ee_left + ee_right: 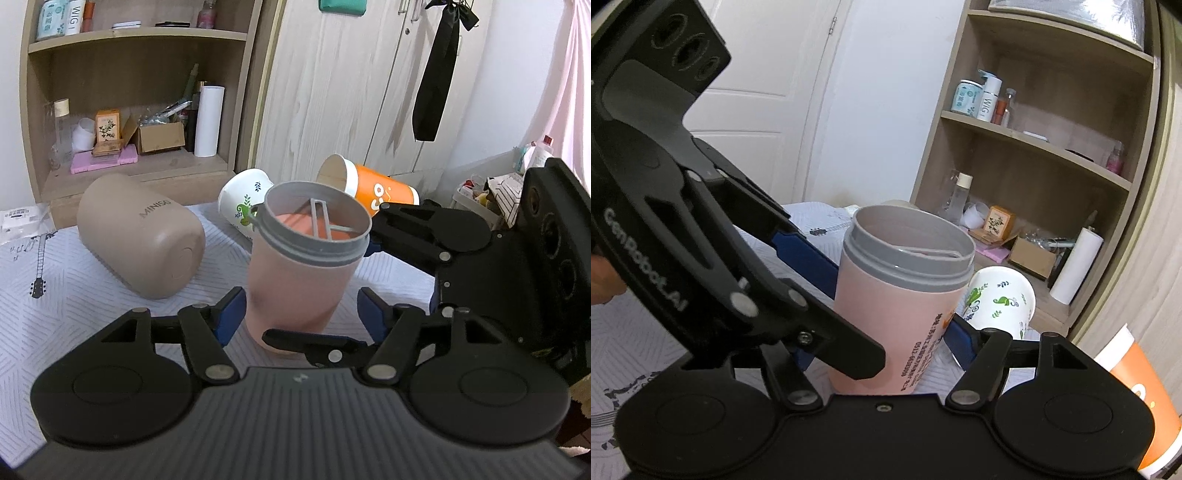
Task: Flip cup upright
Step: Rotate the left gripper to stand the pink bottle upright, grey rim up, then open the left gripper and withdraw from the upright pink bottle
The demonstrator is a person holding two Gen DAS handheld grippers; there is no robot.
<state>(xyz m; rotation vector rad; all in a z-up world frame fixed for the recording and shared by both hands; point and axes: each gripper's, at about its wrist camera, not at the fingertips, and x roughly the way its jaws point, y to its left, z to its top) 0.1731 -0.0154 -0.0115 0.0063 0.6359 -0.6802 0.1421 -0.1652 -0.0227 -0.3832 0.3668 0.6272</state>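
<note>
A pink cup with a grey rim [299, 273] stands nearly upright on the patterned cloth, mouth up; it also shows in the right wrist view [897, 306]. My left gripper [301, 314] is open, its blue pads either side of the cup's lower body with gaps showing. My right gripper [882, 343] reaches in from the right; its pads flank the cup, and I cannot tell whether they press on it. In the left wrist view the right gripper [373, 240] sits beside the cup's rim.
A beige MINISO tumbler [140, 236], a white leaf-print cup [242, 206] and an orange paper cup [369, 188] lie on their sides behind the pink cup. A wooden shelf unit [133, 92] and wardrobe [332, 81] stand beyond the table.
</note>
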